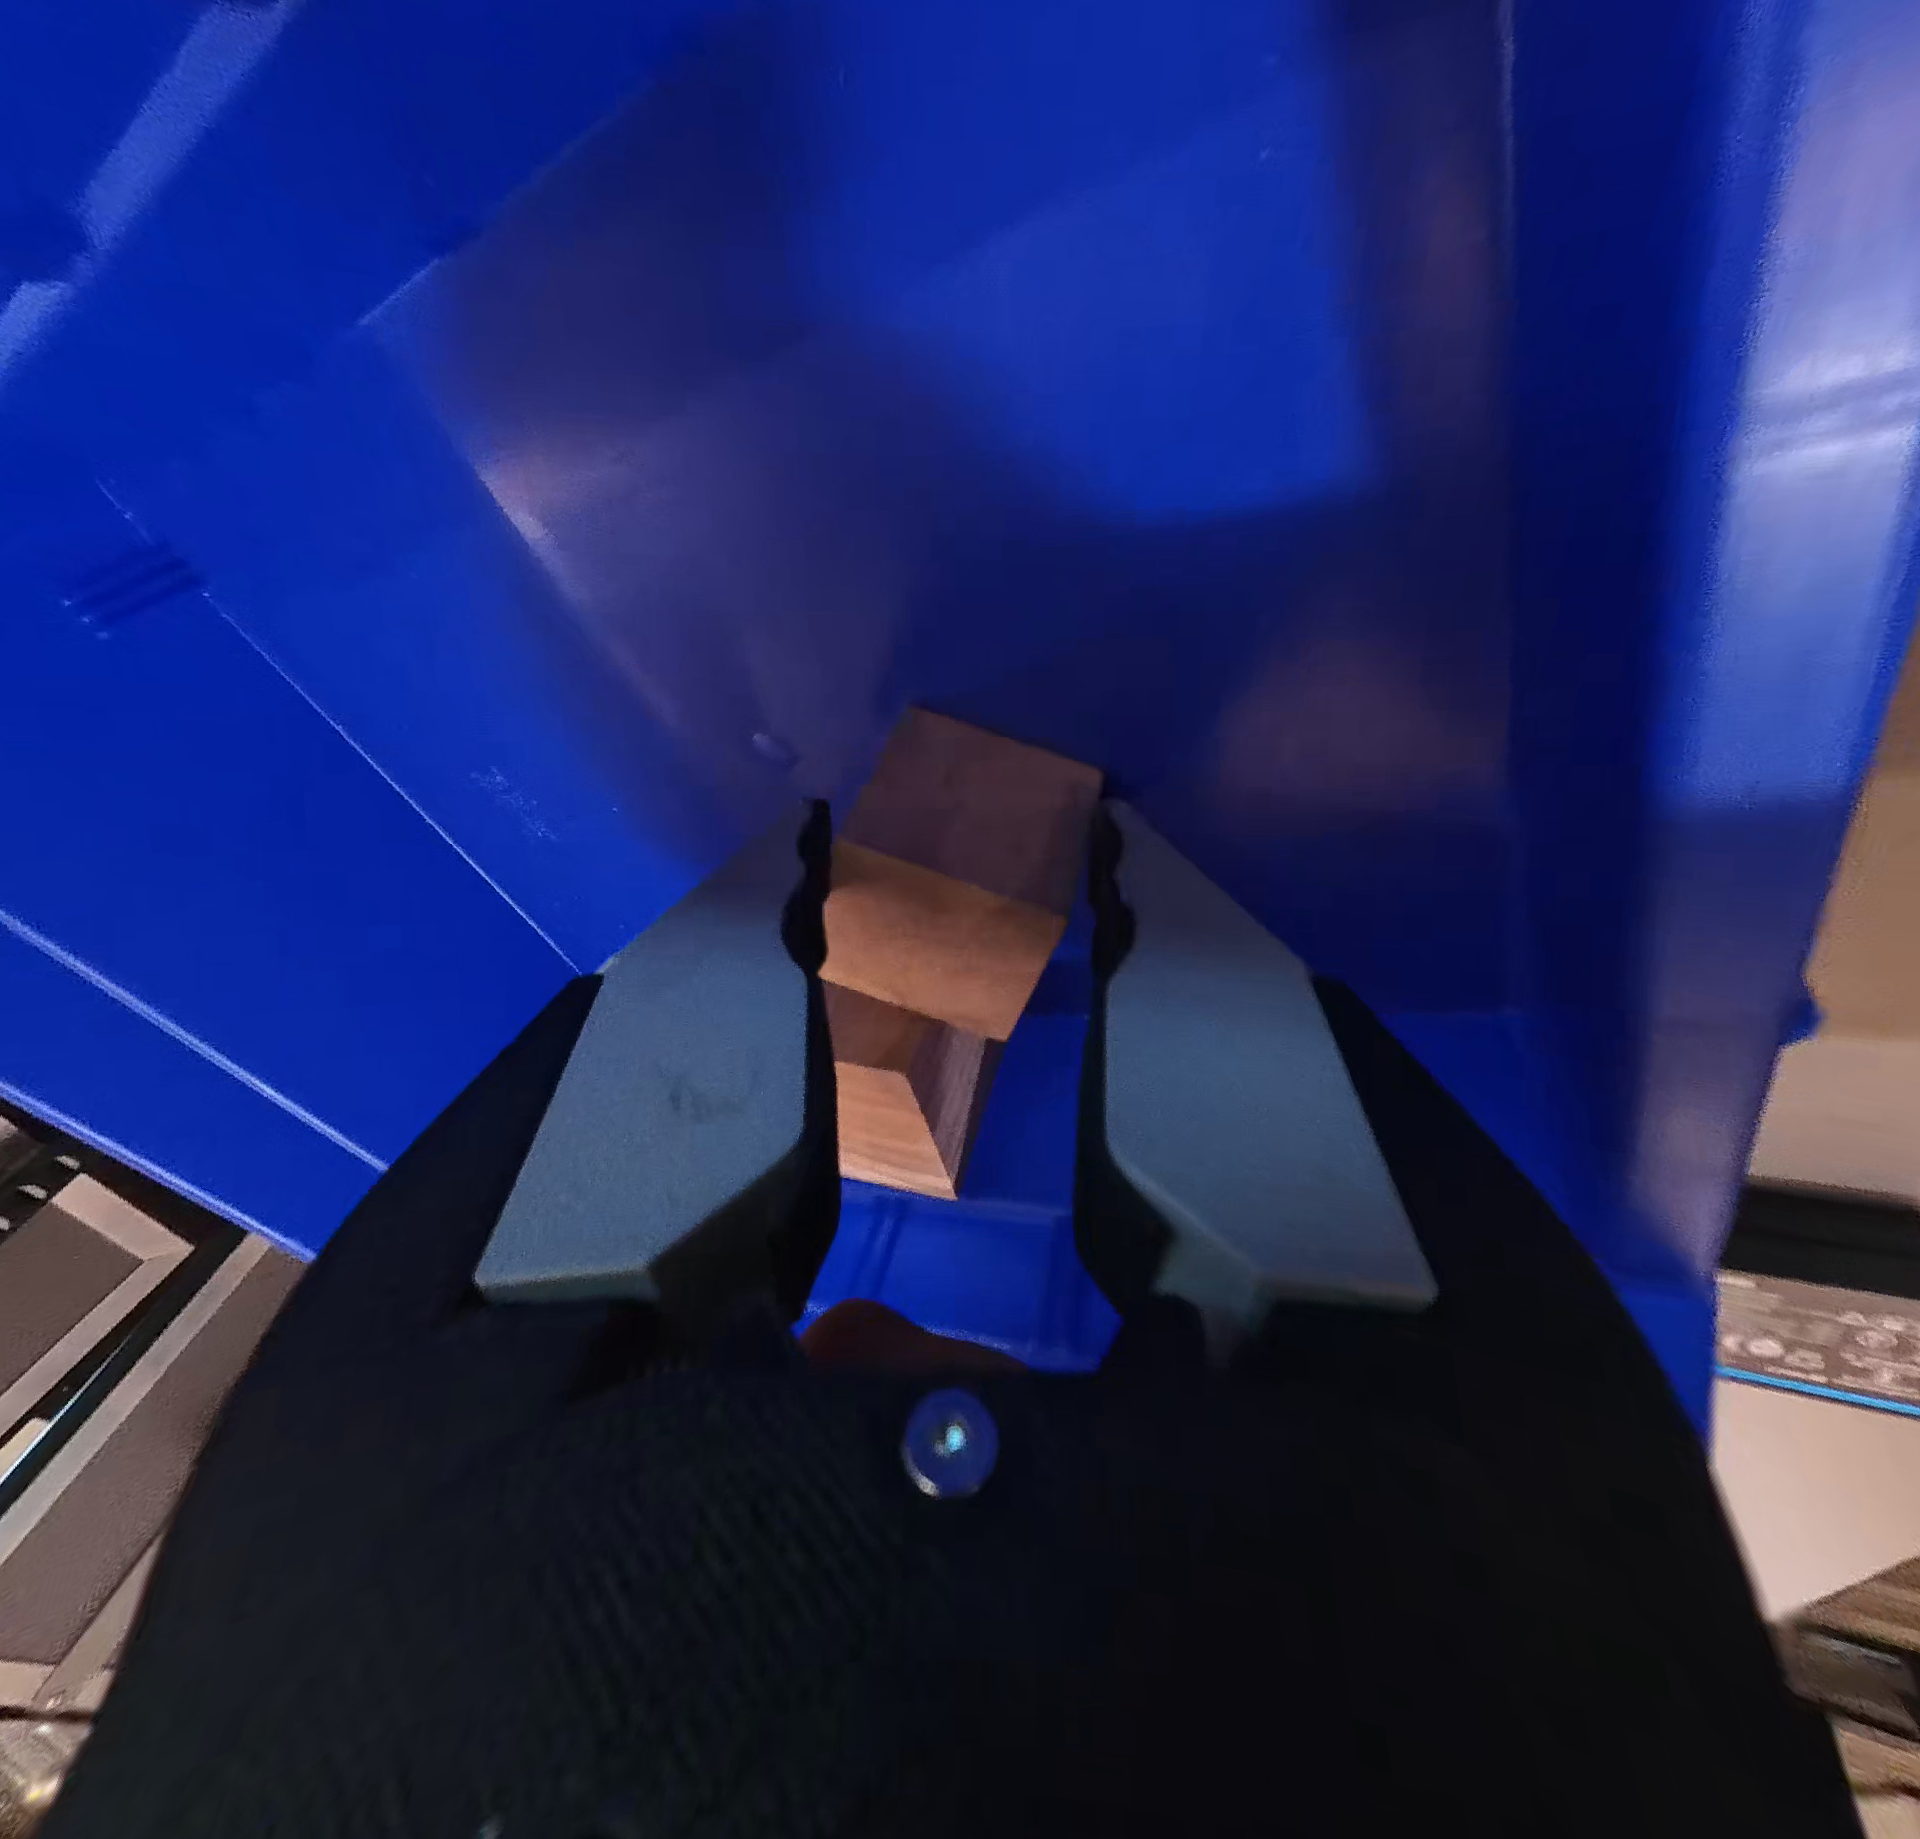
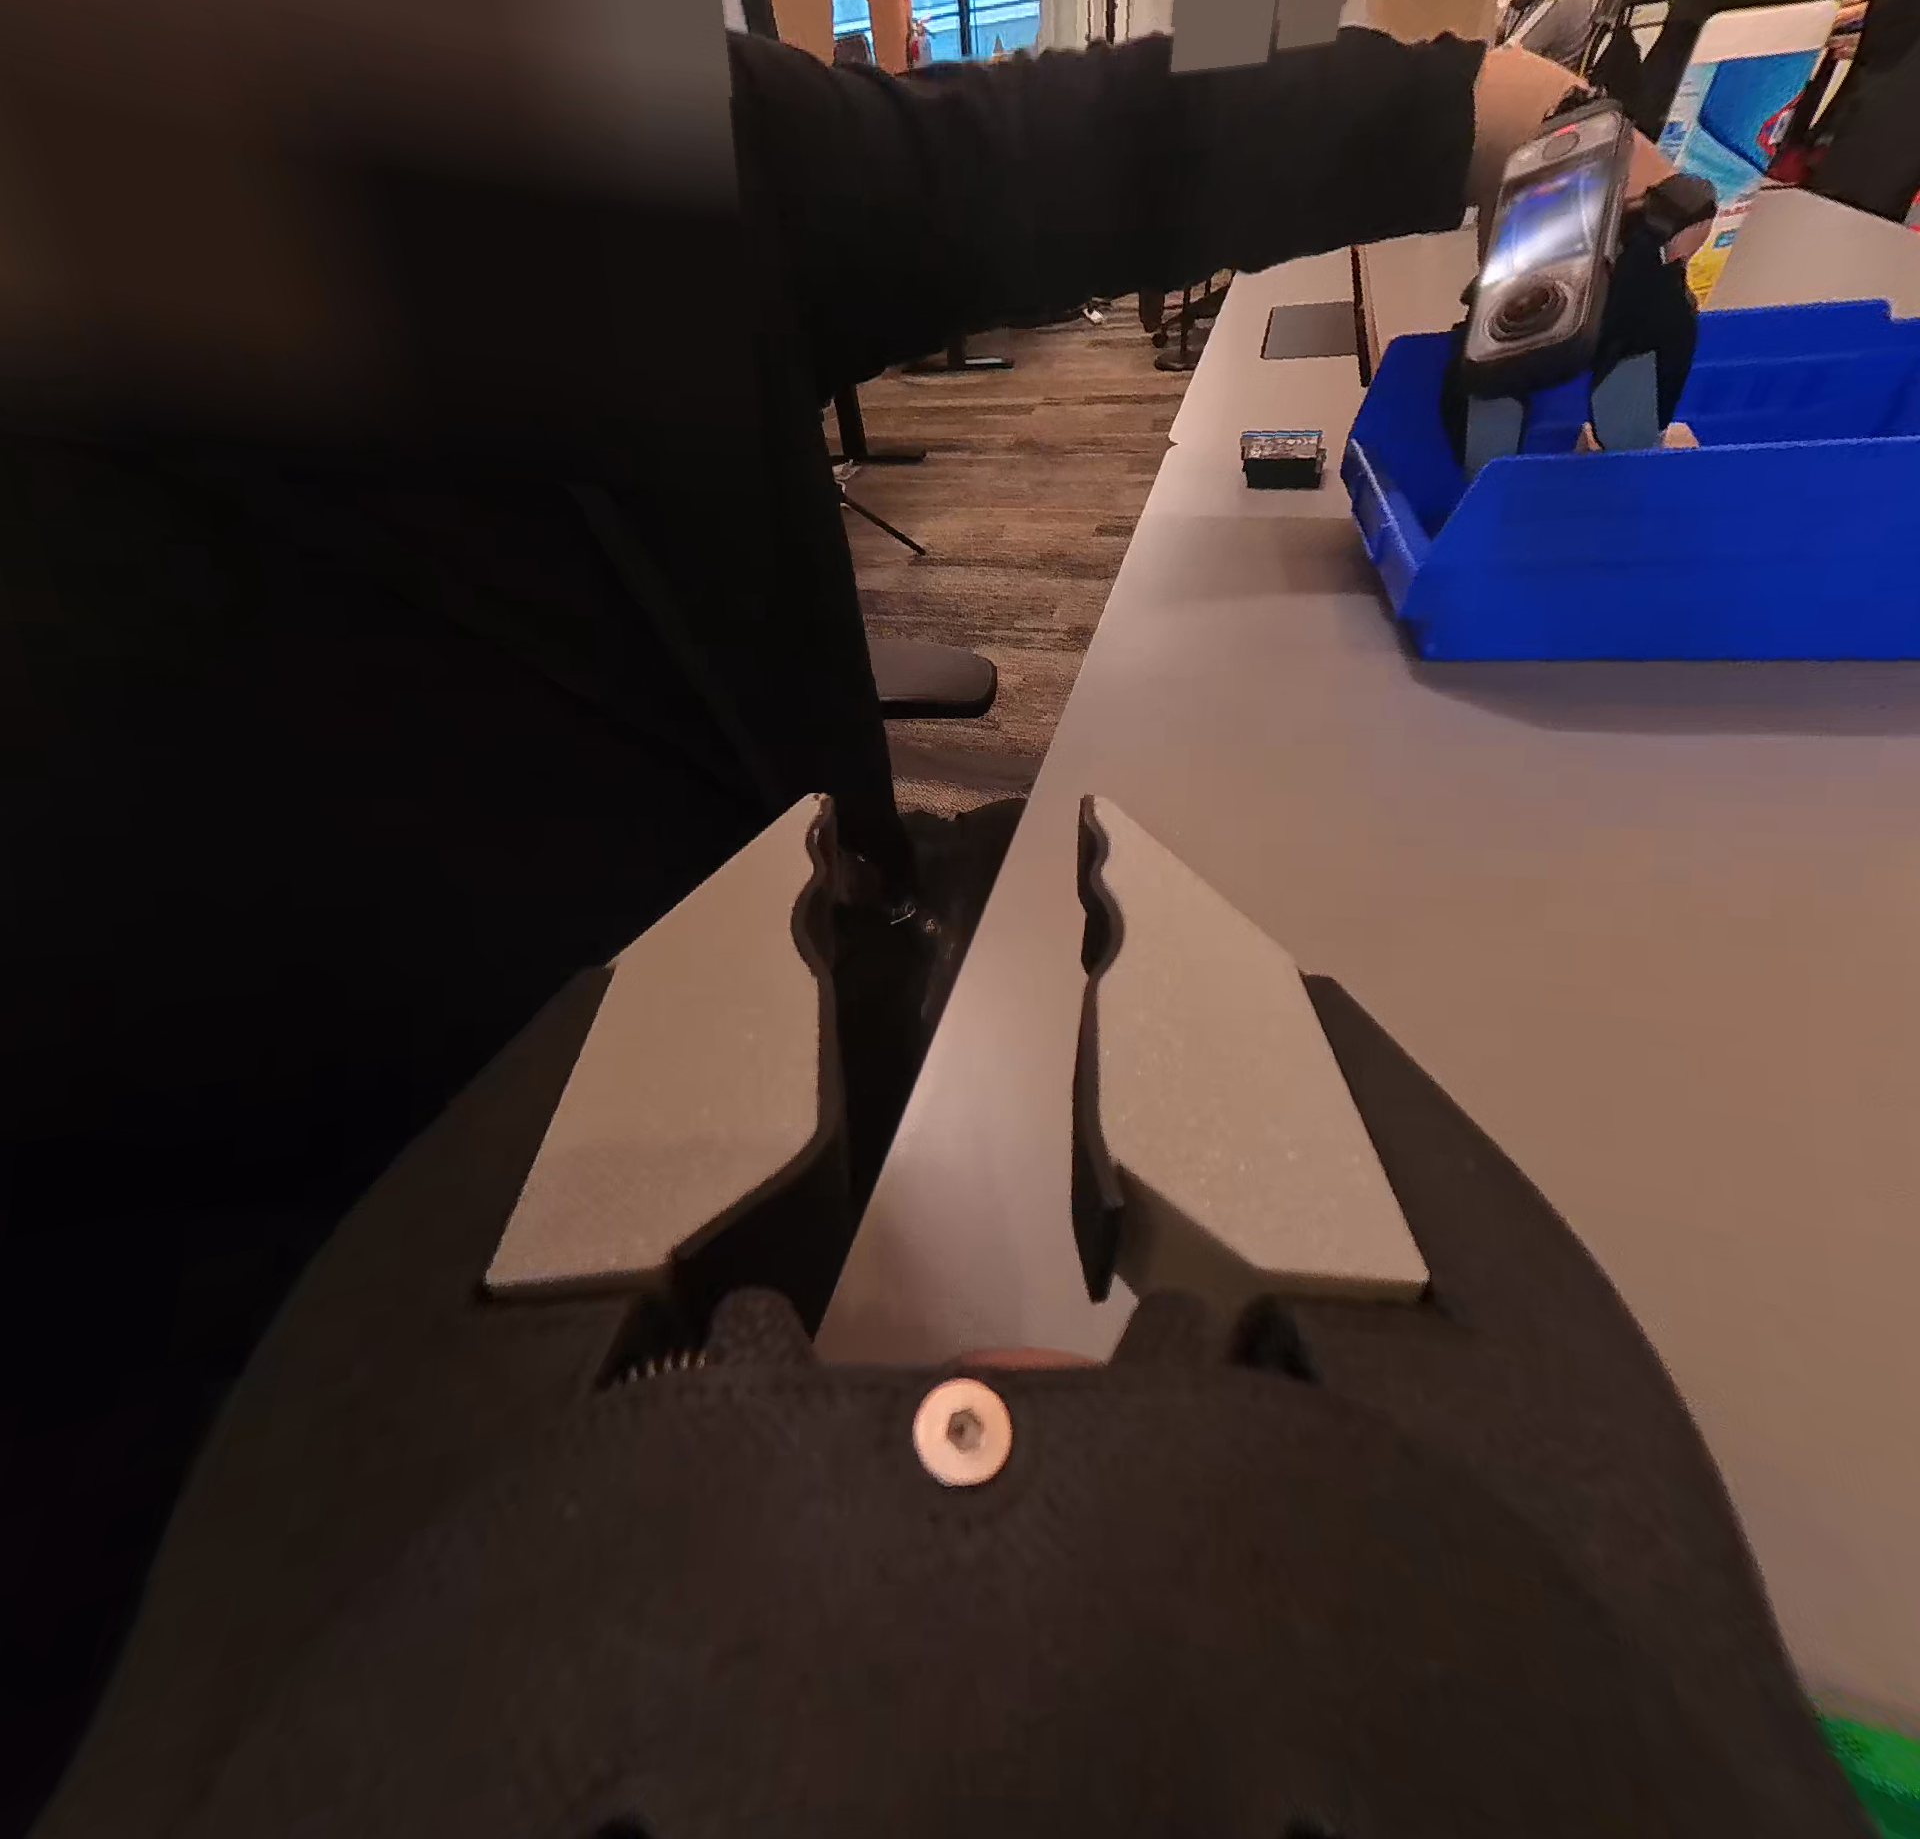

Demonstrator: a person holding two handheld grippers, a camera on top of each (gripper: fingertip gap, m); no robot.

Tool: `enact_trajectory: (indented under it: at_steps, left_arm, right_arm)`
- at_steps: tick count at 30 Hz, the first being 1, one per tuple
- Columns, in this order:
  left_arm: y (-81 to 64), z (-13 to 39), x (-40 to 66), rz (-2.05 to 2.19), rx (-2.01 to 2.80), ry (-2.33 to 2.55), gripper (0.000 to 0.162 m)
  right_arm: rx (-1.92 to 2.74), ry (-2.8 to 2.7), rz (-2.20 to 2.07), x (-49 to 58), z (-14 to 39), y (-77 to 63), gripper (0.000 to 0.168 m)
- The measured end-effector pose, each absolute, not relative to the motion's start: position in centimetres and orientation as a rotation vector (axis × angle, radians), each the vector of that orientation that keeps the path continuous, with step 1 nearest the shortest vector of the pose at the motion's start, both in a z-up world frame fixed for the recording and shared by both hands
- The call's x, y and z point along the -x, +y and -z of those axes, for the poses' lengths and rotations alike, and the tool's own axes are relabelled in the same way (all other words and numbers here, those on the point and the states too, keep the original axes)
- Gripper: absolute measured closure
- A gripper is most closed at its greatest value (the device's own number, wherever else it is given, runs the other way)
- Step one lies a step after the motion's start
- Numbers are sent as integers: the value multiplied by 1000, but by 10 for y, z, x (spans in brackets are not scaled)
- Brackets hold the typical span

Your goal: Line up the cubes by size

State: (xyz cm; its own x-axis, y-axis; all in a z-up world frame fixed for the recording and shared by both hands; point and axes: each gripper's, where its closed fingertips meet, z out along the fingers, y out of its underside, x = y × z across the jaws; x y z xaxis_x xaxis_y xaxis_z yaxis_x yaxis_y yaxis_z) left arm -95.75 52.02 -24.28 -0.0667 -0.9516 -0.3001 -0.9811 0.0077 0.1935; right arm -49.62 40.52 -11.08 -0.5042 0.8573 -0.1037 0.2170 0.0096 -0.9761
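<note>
Two wood cubes (image 1: pixel 940 942) sit btwn my left tool (image 1: pixel 958 833), jaws spread inside blue bin (image 1: pixel 727 439), lining up a grab; right tool (image 2: pixel 951 823) idle, spread, w/ nothing in it, over counter (image 2: pixel 1455 958).

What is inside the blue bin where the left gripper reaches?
Inside the blue bin, wooden cubes lie piled in a corner between the open left gripper fingers. The fingers hide their sides, so the count is unclear.
</note>
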Motion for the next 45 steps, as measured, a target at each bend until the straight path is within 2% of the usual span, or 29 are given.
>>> enact_trajectory:
  at_steps: [5,12,15,20,23,26,27,28,29,30,36,37,38,39,43,45]
  left_arm:
    - [525,205,916,-410,1965,1862,114]
    - [488,89,809,-175,1385,1300,114]
    - [449,58,759,-134,1170,1194,114]
    - [399,48,694,-50,990,1165,115]
    - [384,49,673,-60,938,1176,114]
    - [372,50,660,-34,907,1192,114]
    - [371,52,657,-38,905,1200,114]
    - [372,54,656,-46,908,1206,114]
    - [373,56,656,-54,913,1209,114]
    - [375,57,656,-60,920,1207,115]
    - [382,67,659,-8,990,1183,115]
    - [381,67,661,6,992,1176,100]
    - [380,65,665,35,1002,1169,96]
    - [378,62,670,74,1015,1152,98]
    - [383,69,696,81,1116,1120,111]
    - [393,78,709,-6,1180,1121,112]
  right_arm:
    - [1171,-1693,-1557,513,112,400,125]
    - [1482,-1446,-1645,589,107,419,115]
    - [1499,-1347,-1645,624,92,426,112]
    - [1410,-1343,-1614,660,61,406,103]
    - [1421,-1342,-1514,672,61,400,97]
    - [1384,-1385,-1601,675,61,380,95]
    - [1393,-1388,-1637,677,63,376,96]
    - [1409,-1385,-1650,678,66,376,105]
    - [1392,-1397,-1678,678,66,373,123]
    - [1391,-1385,-1700,677,65,373,128]
    - [1393,-1334,-1678,674,73,384,129]
    - [1382,-1318,-1678,669,72,388,129]
    - [1373,-1303,-1673,660,70,392,129]
    - [1367,-1297,-1649,649,69,399,129]
    - [1419,-1366,-1260,572,68,455,129]
    - [1504,-1411,-844,521,76,509,129]
